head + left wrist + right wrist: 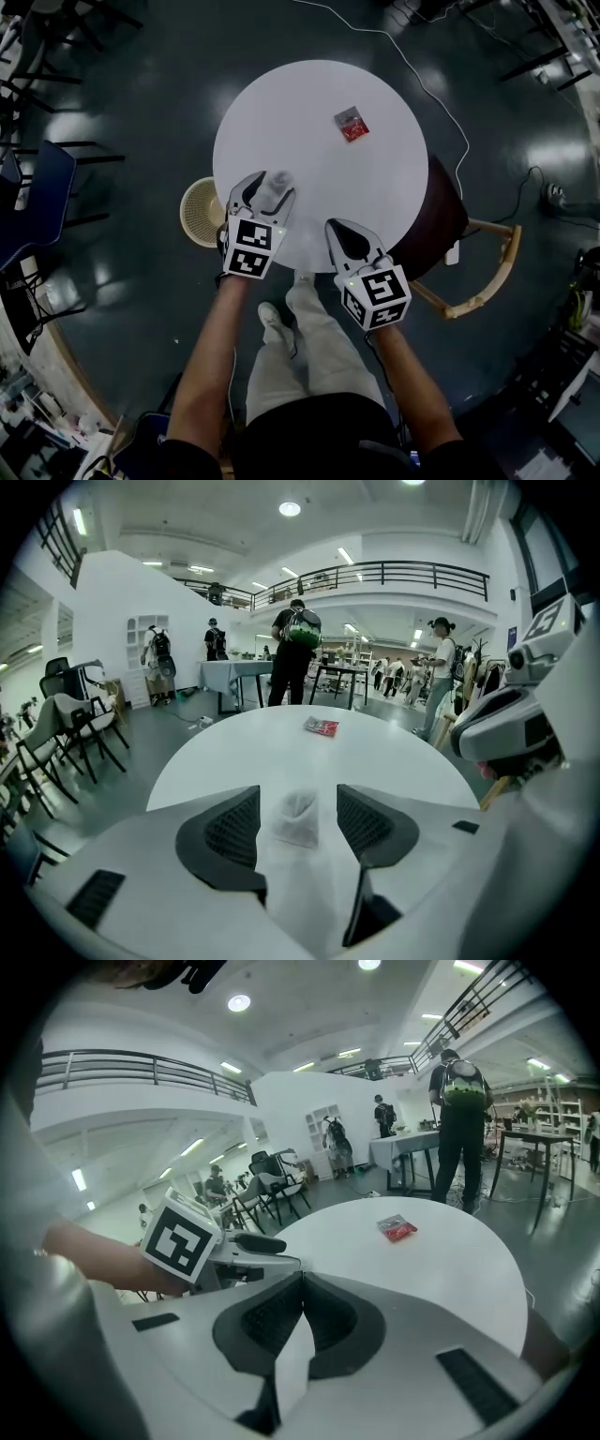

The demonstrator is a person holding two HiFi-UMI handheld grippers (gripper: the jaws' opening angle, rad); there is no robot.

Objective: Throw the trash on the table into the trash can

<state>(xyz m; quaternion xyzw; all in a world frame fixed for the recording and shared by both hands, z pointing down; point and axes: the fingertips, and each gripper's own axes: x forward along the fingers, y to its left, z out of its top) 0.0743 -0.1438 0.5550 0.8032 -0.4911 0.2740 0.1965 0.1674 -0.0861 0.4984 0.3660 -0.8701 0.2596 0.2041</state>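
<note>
White wad (298,819) lies btwn spread jaws of left gripper (265,193).

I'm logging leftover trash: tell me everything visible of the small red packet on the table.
The red packet is a small, flat, roughly rectangular wrapper, glossy like plastic film, red at one end and clear or silvery at the other. It lies flat on the round white table, on the half away from the person. Only the table touches it.

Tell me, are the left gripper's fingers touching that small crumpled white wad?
Apart. The left gripper view shows the crumpled white wad between the left gripper's open fingers, round white table showing on each side.
</note>
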